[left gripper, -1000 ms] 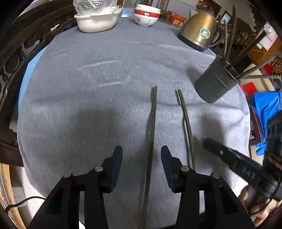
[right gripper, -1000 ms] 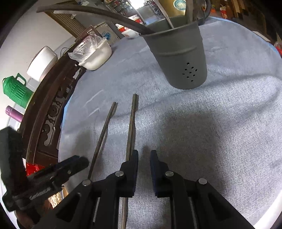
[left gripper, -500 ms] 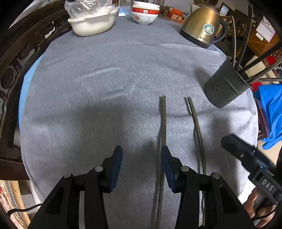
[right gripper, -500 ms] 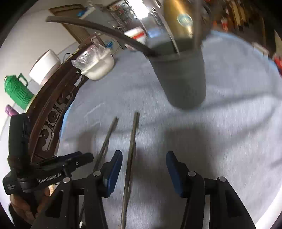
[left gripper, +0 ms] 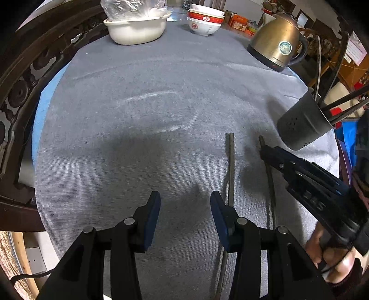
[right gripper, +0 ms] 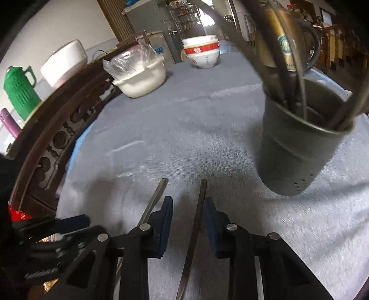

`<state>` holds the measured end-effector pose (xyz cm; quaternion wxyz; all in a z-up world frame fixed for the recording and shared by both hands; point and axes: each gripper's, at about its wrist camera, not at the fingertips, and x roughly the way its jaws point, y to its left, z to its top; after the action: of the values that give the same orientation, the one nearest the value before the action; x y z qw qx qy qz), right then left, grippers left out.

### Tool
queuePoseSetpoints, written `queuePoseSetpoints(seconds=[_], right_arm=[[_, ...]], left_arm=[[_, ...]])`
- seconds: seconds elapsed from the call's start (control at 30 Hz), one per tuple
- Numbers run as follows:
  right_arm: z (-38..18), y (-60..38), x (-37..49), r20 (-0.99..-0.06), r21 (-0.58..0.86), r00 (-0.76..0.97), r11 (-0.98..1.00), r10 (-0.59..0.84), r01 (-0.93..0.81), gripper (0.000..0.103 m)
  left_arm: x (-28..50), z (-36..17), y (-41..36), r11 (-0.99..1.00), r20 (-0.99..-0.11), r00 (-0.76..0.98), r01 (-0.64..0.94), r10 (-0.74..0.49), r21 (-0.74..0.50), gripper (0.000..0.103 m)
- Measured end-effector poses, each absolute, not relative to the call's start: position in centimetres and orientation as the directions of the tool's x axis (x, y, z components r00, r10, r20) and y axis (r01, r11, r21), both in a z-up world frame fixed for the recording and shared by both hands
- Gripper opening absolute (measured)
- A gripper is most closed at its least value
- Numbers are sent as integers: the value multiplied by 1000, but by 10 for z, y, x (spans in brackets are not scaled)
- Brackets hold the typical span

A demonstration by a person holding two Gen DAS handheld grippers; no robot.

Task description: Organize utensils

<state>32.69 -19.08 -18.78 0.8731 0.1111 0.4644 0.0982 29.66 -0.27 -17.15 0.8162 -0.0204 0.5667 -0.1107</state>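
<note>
Two dark chopsticks lie side by side on the grey cloth. My right gripper is open, low over the table, its jaws straddling the right chopstick; the left chopstick lies just outside its left finger. In the left wrist view my left gripper is open and empty, left of the left chopstick; the right chopstick passes under the right gripper. A dark grey utensil holder with several chopsticks stands to the right, also in the left wrist view.
A brass kettle stands at the back right, stacked red-and-white bowls and a white dish with plastic wrap at the back. A carved dark wooden chair back runs along the left. The table edge is near on the right.
My right gripper opened, swung left and dropped over the right chopstick. My left gripper moved left, off the left chopstick, and stayed open.
</note>
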Motion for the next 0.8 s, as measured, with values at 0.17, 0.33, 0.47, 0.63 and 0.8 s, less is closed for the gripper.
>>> queuePoseSetpoints(seconds=[0.17,0.33,0.47,0.63,0.8], right_arm=[[-202,-190,338,-826,264,510,964,239,-25,22],[-202,-196,338,-816,267,526,963,241,-27,9],[-195,-200,331,-793,279,556,960,249,-32,9],[-193,-209,315,-780,300,567,954,264,-32,9],[-194,-225,302,-776,330,571,944,269,3,9]], left_arm=[[297,-169,3,975,-917,342,147,-207,-165,46],[297,-168,5,977,-918,342,141,-201,-161,46],[298,-168,3,978,-920,341,141,-193,-153,46],[303,-166,-9,980,-922,348,157,-169,-120,46],[315,-166,-28,976,-923,347,189,-166,-104,46]])
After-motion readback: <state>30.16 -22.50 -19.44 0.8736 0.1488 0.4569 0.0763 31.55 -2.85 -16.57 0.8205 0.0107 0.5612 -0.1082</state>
